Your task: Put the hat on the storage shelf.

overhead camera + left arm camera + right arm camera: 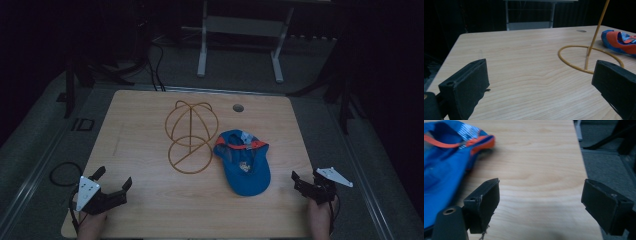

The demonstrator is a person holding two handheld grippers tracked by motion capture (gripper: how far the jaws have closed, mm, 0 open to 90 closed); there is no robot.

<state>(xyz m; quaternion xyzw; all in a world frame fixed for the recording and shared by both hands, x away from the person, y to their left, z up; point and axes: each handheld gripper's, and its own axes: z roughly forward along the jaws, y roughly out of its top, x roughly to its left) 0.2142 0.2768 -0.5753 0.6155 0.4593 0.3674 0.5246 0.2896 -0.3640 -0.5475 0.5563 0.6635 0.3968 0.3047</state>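
Item one: a blue fabric baseball cap with orange trim [244, 161], lying upside down on the pale wooden tabletop [150, 200], just right of centre. In the high view we see its long axis run near to far, the brim toward us and the open crown away. Item two: a yellow wire cap stand [191, 136], upright just beside the cap's left. The left claw view adds the stand's base ring and post. The right claw view adds the cap's orange inner band. Left claw [112, 180] and right claw [306, 176] rest at the near corners, both gaping wide, gripping nothing.
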